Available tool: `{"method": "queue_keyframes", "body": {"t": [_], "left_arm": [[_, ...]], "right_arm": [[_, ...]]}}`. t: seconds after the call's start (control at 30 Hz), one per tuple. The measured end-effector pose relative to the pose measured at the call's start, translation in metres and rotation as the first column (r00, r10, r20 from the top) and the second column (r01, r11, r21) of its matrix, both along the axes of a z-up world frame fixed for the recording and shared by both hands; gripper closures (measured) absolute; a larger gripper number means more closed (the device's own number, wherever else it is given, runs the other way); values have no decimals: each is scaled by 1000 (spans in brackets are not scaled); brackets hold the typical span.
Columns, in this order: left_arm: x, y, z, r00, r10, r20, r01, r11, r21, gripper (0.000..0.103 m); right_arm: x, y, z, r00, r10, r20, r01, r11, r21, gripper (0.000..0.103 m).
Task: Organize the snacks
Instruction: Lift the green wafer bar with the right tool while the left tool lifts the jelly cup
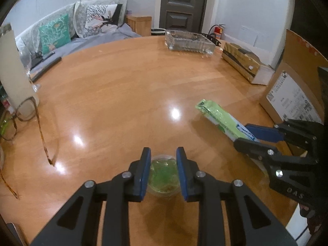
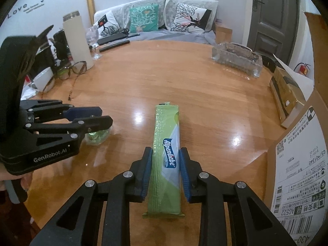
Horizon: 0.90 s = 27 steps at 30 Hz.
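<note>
A small clear cup of green jelly (image 1: 163,174) sits between the fingers of my left gripper (image 1: 163,153), which is shut on it just above the wooden table (image 1: 123,94). It also shows in the right wrist view (image 2: 97,136) under the left gripper (image 2: 105,115). A long green Alpenliebe candy pack (image 2: 166,160) lies between the fingers of my right gripper (image 2: 166,153), which is shut on its sides. In the left wrist view the pack (image 1: 220,119) sticks out from the right gripper (image 1: 244,133).
A glass tray (image 1: 189,42) stands at the far side. A cardboard box (image 2: 297,164) stands at the right edge, a tan carton (image 1: 244,63) beyond it. Eyeglasses (image 1: 24,121), a white flask (image 2: 78,39) and a wine glass (image 2: 94,41) are on the left.
</note>
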<state>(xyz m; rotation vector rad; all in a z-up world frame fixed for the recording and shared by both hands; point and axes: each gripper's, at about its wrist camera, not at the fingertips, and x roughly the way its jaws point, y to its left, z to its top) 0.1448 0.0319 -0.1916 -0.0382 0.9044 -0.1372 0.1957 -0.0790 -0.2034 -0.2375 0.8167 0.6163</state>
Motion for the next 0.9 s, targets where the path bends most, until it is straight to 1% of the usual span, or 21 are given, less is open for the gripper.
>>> {"method": "queue_keyframes", "body": {"t": [0.07, 0.17, 0.33, 0.43, 0.6, 0.7, 0.77, 0.83, 0.9], "left_arm": [[-5, 2, 0, 1000, 5, -2, -5, 1000, -5, 77], [-12, 2, 2, 1000, 12, 4, -12, 1000, 9, 77], [-18, -2, 3, 1000, 15, 10, -15, 1000, 27, 77], [-23, -2, 6, 1000, 4, 20, -4, 1000, 23, 77], [-25, 1, 2, 1000, 6, 11, -6, 1000, 13, 78], [-27, 0, 2, 1000, 4, 26, -5, 1000, 25, 79], [-28, 0, 4, 1000, 5, 31, -6, 1000, 22, 82], [-30, 1, 9, 999, 4, 44, -5, 1000, 20, 82], [-33, 2, 21, 998, 6, 67, -8, 1000, 28, 82]], "right_arm": [[-1, 1, -1, 1000, 0, -6, 0, 1000, -5, 81], [-4, 1, -3, 1000, 3, -17, -3, 1000, -4, 81], [-5, 2, -4, 1000, 13, -27, -13, 1000, -1, 81], [-6, 3, -4, 999, 21, -27, -21, 1000, 0, 81], [-6, 1, -3, 999, 17, -32, -17, 1000, 10, 81], [-7, 0, -2, 999, 19, -30, -18, 1000, 9, 81], [-6, -1, -2, 999, 18, -30, -17, 1000, 11, 81], [-7, -1, 2, 999, 20, -29, -19, 1000, 20, 81], [-11, -1, 8, 999, 32, -25, -31, 999, 34, 81]]}}
